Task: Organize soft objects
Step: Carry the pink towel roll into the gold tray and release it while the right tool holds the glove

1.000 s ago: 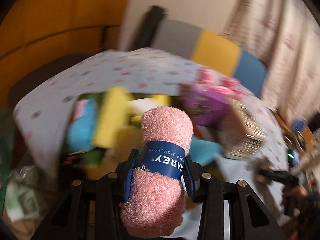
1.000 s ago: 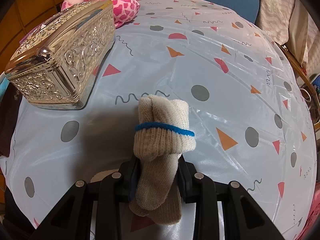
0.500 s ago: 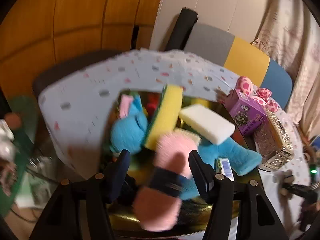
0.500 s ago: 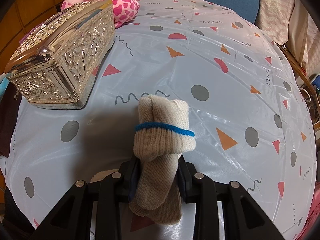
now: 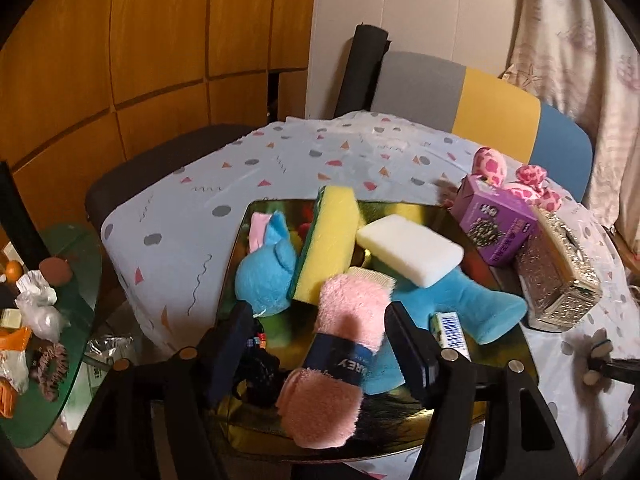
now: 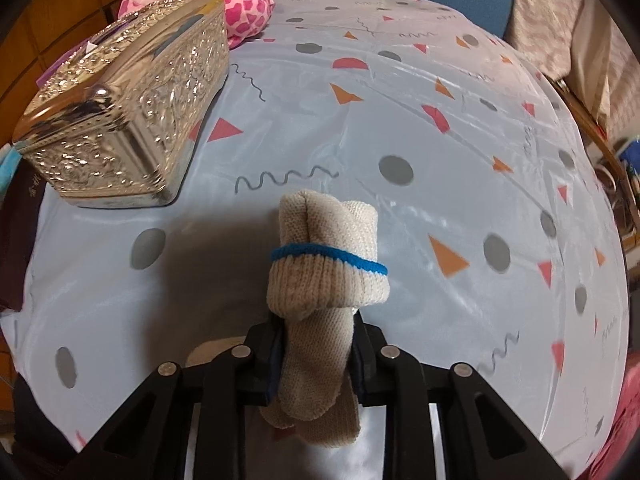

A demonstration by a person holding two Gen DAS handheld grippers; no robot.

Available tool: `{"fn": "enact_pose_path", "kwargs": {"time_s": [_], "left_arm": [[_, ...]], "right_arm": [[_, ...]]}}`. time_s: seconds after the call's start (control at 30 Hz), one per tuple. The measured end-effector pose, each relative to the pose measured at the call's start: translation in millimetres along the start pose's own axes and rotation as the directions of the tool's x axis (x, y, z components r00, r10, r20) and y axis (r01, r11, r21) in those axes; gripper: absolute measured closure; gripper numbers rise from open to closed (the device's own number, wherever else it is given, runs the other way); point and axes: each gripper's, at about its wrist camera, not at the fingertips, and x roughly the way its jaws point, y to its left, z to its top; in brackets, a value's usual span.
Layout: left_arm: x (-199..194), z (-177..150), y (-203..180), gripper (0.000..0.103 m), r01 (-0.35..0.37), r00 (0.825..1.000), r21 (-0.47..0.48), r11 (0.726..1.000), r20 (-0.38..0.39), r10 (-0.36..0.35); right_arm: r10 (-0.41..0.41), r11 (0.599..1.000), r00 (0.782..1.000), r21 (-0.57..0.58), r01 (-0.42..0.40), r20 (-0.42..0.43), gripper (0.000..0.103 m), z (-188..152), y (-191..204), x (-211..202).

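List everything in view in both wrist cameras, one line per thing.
pink dishcloth roll: 1, pink with blue band, lying in the tray between the open left jaws
gold tray: 1, on the table
blue plush toy: 1, in tray
yellow-green sponge: 1, leaning in tray
white sponge: 1, atop the pile
purple box: 1, beside tray
silver ornate box: 1, on tablecloth
pink spotted plush: 1, behind silver box
patterned tablecloth: 1, pale blue
rolled sock: 1, beige with blue stripe
left gripper: open, jaws just opened
right gripper: shut on the sock
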Motion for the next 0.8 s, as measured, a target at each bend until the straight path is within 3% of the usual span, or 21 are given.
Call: {"fn": "enact_pose_path", "kwargs": {"time_s": [0.2,0.37,0.47,0.57,0.67,0.8], "left_arm": [[-5,1,2,0.032,0.002,1.000,-0.002,1.000,0.010,-0.002],[-6,2,7,0.028,0.000,1.000,-0.023,1.000,0.011,0.000],[-9,2,13,0.027,-0.001,1.000,-0.032,0.999,0.021,0.001],[-11,2,21,0.022,-0.007,1.000,-0.048,0.999,0.025,0.008],[-15,2,35,0.018,-0.034,0.999,-0.082,0.996,0.030,0.036],[-20,0,56,0.012,-0.062,0.997,-0.126,0.990,0.034,0.067]], "right_arm": [[0.052,0.999,0.993,0.004,-0.052,0.109,0.078,-9,6,-49],[0.129,0.982,0.965,-0.165,-0.092,0.230,0.078,6,50,-109],[0.235,0.935,0.935,-0.324,-0.143,0.265,0.078,23,105,-140],[0.320,0.866,0.915,-0.467,-0.178,0.244,0.078,34,172,-153],[0.396,0.791,0.897,-0.569,-0.226,0.194,0.078,43,242,-148],[0.465,0.730,0.881,-0.601,-0.325,0.087,0.078,52,304,-116]]}}
